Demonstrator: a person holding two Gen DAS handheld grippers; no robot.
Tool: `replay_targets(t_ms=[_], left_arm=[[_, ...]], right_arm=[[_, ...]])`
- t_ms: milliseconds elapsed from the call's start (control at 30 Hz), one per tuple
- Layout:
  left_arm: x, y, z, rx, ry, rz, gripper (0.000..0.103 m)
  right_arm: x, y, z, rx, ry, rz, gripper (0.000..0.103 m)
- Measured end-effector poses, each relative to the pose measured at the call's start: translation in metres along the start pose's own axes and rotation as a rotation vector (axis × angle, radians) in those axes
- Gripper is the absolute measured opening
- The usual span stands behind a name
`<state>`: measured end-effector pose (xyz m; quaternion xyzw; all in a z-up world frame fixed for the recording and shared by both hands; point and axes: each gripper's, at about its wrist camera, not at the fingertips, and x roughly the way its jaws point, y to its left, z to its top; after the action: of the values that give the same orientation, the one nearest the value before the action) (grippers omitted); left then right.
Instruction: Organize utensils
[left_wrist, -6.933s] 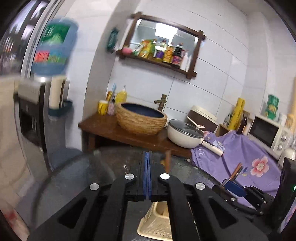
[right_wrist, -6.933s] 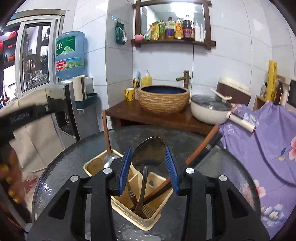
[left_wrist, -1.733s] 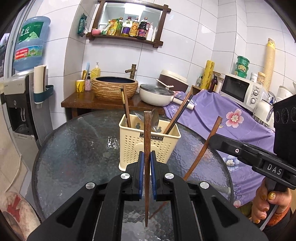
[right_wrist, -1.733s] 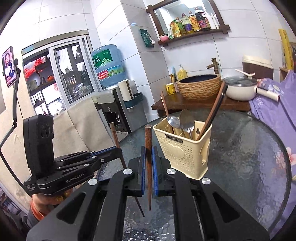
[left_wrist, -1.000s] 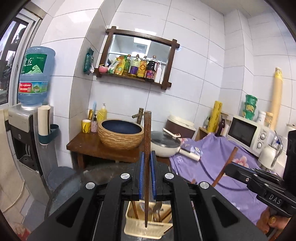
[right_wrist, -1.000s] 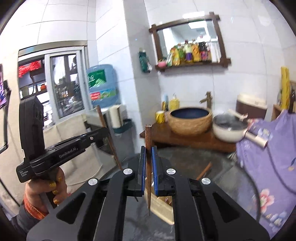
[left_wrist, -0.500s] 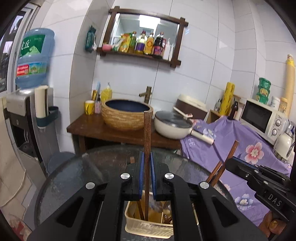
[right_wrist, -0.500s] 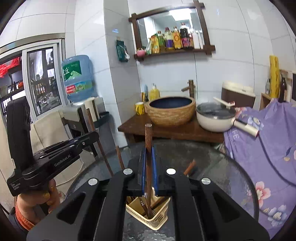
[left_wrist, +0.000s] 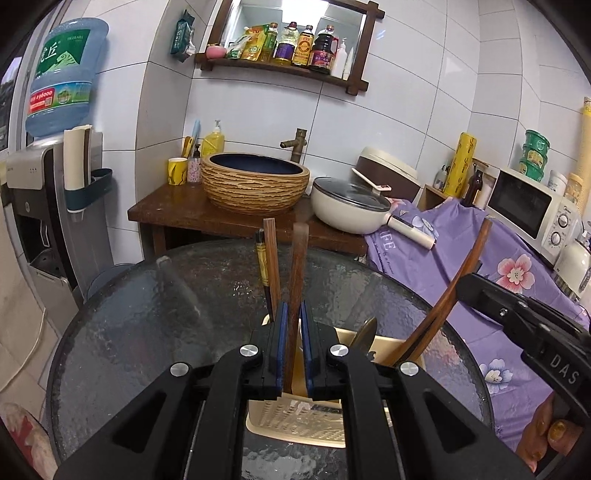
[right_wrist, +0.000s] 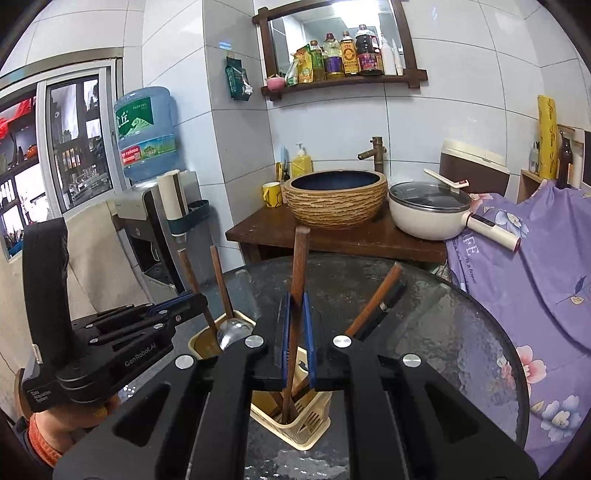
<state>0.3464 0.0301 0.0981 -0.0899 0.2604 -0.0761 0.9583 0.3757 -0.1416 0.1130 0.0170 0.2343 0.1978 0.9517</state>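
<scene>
A cream slotted utensil basket (left_wrist: 295, 417) stands on the round glass table (left_wrist: 147, 317); it also shows in the right wrist view (right_wrist: 295, 424). My left gripper (left_wrist: 292, 332) is shut on a brown wooden chopstick (left_wrist: 298, 266) held upright, its lower end down in the basket. My right gripper (right_wrist: 296, 325) is shut on another wooden chopstick (right_wrist: 300, 266), its tip reaching into a basket compartment. Spoons (right_wrist: 232, 328) and other wooden utensils (right_wrist: 373, 302) stand in the basket. Each gripper shows in the other's view, at the sides.
Behind the table a wooden stand carries a woven basin (left_wrist: 255, 188) and a white lidded pan (left_wrist: 351, 210). A purple flowered cloth (left_wrist: 498, 266) covers the counter at right, with a microwave (left_wrist: 532, 210). A water dispenser (left_wrist: 48, 177) stands at left.
Both grippers have come down closer over the basket, and both chopsticks now reach deeper into it. The grips have stayed shut.
</scene>
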Motion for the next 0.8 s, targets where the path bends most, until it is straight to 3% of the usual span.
replay_targets(t_ms=[67, 133, 200, 267, 333, 400, 567, 800], left_arm=[[-0.005, 0.000, -0.003, 0.014, -0.013, 0.006, 0.023], [-0.017, 0.002, -0.008, 0.012, -0.049, 0.007, 0.052], [-0.032, 0.003, -0.016, 0.023, -0.084, 0.011, 0.063], [-0.043, 0.001, -0.025, 0.043, -0.093, 0.012, 0.072], [-0.056, 0.002, -0.042, 0.061, -0.093, 0.021, 0.088], [-0.065, 0.004, -0.059, 0.059, -0.080, 0.039, 0.095], [-0.070, 0.011, -0.107, 0.054, 0.054, 0.069, 0.097], [-0.040, 0.025, -0.166, -0.021, 0.242, 0.095, 0.097]], right_arm=[[0.003, 0.000, -0.004, 0.000, 0.011, -0.005, 0.011], [0.001, -0.003, -0.008, 0.011, 0.011, -0.003, 0.025], [-0.009, -0.006, -0.014, 0.015, -0.023, -0.014, 0.054], [-0.020, -0.006, -0.022, 0.001, -0.047, -0.035, 0.059], [-0.029, -0.004, -0.033, -0.019, -0.056, -0.038, 0.063], [-0.042, -0.001, -0.049, -0.040, -0.080, -0.063, 0.080], [-0.067, 0.007, -0.091, -0.122, -0.090, -0.153, 0.095], [-0.052, 0.002, -0.169, -0.109, 0.131, -0.142, 0.097]])
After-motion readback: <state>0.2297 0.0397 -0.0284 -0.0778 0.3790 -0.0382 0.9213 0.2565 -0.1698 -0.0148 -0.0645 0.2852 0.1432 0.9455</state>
